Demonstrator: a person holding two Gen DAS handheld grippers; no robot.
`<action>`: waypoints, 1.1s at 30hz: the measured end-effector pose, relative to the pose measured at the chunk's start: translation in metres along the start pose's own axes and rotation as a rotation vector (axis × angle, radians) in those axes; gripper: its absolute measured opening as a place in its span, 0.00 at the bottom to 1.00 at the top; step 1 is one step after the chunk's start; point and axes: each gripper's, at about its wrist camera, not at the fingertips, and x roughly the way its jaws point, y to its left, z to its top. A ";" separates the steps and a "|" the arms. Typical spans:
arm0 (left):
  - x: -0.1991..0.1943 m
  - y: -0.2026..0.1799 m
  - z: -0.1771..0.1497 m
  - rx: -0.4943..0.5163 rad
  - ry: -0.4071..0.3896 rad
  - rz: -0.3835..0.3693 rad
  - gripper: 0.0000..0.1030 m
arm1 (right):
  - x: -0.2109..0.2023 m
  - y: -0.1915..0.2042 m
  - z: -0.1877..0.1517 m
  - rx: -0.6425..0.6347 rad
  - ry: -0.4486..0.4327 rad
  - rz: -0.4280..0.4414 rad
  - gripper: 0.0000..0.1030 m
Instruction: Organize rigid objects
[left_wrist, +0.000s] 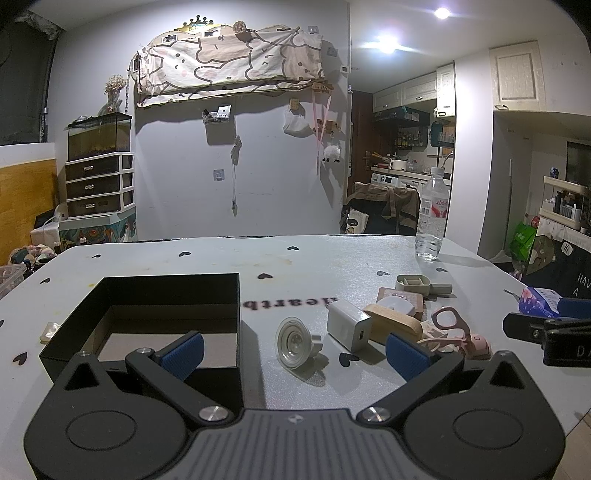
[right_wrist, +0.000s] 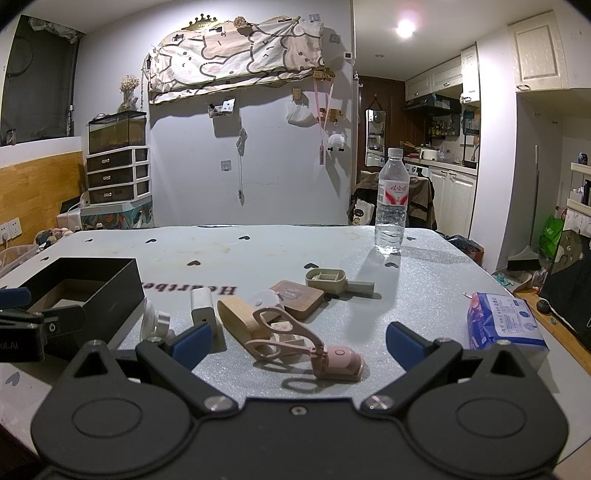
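Pink eyelash curler (right_wrist: 314, 350) lies before the right gripper (right_wrist: 295, 343), jaws apart and empty; left gripper (left_wrist: 293, 350), likewise spread, faces a round lamp fitting (left_wrist: 295, 341) beside the black box (left_wrist: 147, 295).

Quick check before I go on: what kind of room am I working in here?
Most likely a small lived-in apartment, at a table in a living area open to a kitchen. Signs: kitchen cabinets beyond the doorway, a fish tank on plastic drawers, a cartoon-print cloth on the wall.
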 end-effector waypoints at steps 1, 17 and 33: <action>0.000 0.000 0.000 0.000 0.000 0.000 1.00 | 0.000 0.000 0.000 0.000 0.000 0.000 0.98; 0.000 -0.003 0.003 0.000 -0.006 0.001 1.00 | -0.004 -0.002 0.004 0.010 -0.025 0.005 0.99; 0.013 0.043 0.008 -0.051 -0.026 0.096 1.00 | 0.041 -0.023 -0.008 0.085 0.021 -0.047 1.00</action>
